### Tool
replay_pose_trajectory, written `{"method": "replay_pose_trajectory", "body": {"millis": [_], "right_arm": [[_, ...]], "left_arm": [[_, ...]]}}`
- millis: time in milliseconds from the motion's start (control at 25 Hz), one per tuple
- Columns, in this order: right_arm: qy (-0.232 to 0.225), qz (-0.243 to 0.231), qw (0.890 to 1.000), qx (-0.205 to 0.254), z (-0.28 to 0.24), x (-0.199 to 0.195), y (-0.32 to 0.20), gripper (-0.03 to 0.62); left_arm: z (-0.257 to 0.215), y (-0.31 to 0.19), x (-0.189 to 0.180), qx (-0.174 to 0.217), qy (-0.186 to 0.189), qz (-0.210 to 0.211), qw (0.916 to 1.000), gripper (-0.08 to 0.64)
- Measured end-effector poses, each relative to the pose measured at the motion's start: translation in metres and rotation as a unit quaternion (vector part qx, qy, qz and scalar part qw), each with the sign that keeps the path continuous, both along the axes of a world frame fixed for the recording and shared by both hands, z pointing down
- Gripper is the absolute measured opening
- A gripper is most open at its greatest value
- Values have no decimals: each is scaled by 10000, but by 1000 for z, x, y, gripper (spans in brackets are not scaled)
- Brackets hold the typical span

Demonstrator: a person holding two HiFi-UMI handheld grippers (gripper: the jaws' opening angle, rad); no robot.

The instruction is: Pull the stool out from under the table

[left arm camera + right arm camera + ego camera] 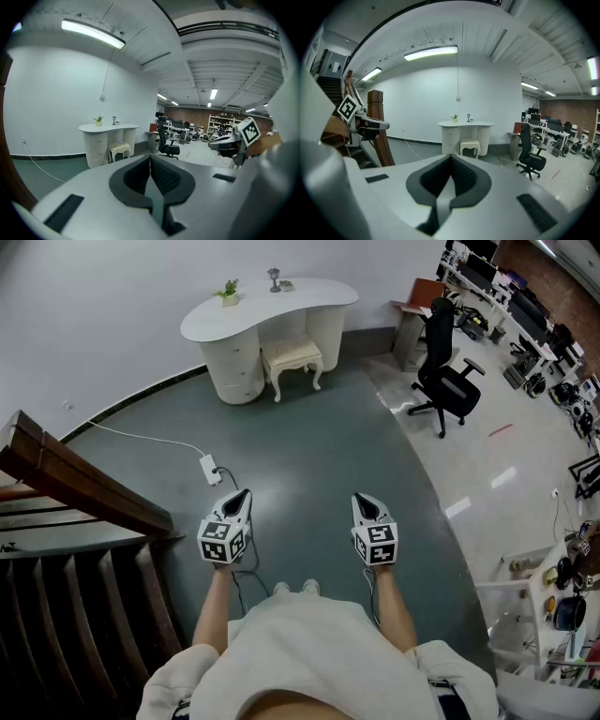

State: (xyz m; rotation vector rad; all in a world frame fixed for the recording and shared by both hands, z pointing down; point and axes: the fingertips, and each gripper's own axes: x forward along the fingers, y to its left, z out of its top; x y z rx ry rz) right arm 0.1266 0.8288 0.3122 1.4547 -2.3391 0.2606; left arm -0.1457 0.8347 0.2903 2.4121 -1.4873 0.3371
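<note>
Stool (292,356) tucked under white table (272,304), well apart from both grippers — left gripper (235,499) and right gripper (369,506) closed, empty

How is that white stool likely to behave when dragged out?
The stool looks small and rigid, so probably light. Its slender curved legs should slide on the smooth floor, though a high pull might tip it.
</note>
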Motion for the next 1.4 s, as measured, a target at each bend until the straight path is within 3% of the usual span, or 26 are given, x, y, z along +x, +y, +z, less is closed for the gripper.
{"method": "replay_pose_trajectory", "body": {"millis": [360,640,720,840,1000,1400], "right_arm": [[18,-54,10000,-45,7,-3,-2,-5],[-203,-163,9997,20,9,6,-3,1],[-458,-368,9983,-61,11,2,0,323],[-499,-409,9979,24,12,6,0,370],[-368,-446,9983,-2,20,18,2,364],[-284,-412,9987,-50,39,26,-36,350]], "left_arm": [[7,-5,-1,-34,-6,-37,10000,12],[9,-3,23,121,97,189,9997,29],[12,-2,34,82,216,284,9993,198],[15,-1,47,15,363,341,9988,256],[22,0,64,-36,535,328,9980,256],[47,-36,75,-209,482,355,9980,256]]}}
